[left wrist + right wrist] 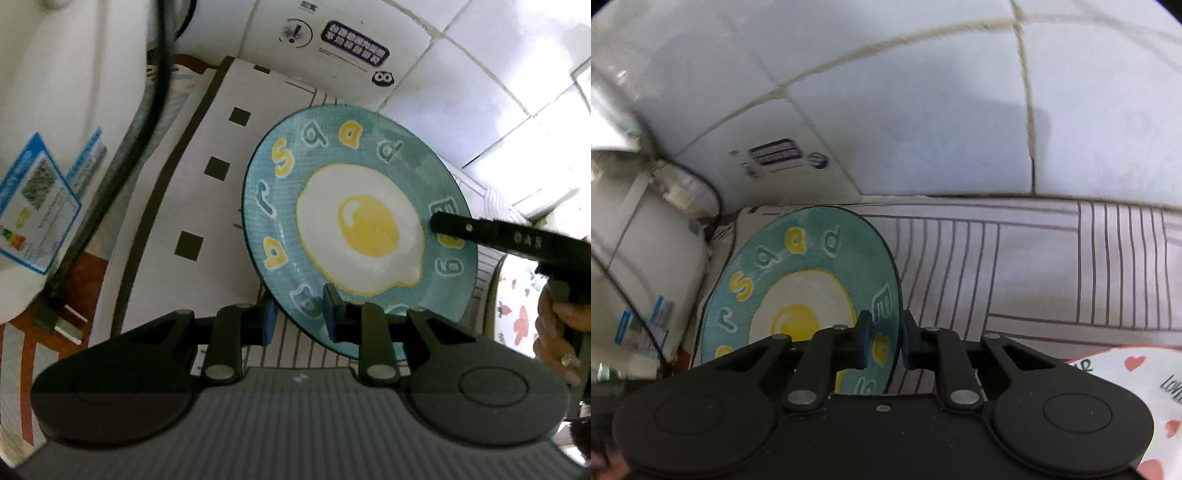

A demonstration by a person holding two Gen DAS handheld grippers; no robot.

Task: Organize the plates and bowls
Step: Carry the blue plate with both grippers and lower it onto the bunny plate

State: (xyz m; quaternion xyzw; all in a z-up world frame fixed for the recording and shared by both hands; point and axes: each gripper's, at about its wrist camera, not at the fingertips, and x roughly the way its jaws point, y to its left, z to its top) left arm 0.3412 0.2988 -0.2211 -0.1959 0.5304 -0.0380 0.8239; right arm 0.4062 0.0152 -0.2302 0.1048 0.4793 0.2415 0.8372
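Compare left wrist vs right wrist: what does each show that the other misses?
Left wrist only: the left claw clamped on the teal egg plate at its near rim, the right claw's finger across the far rim, a hand, black squares on the mat.
Right wrist only: the right claw astride the plate's edge, the word "LOVE" on the heart-print dish.
Both: plate, striped mat, tiled wall.

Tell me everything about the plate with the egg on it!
The plate is round and teal, looks glazed ceramic, with a painted fried egg in the middle and yellow and teal letters around the rim. It sits on a white mat with dark lines, near a tiled wall. The left gripper pinches its near edge and the right gripper pinches its right edge.
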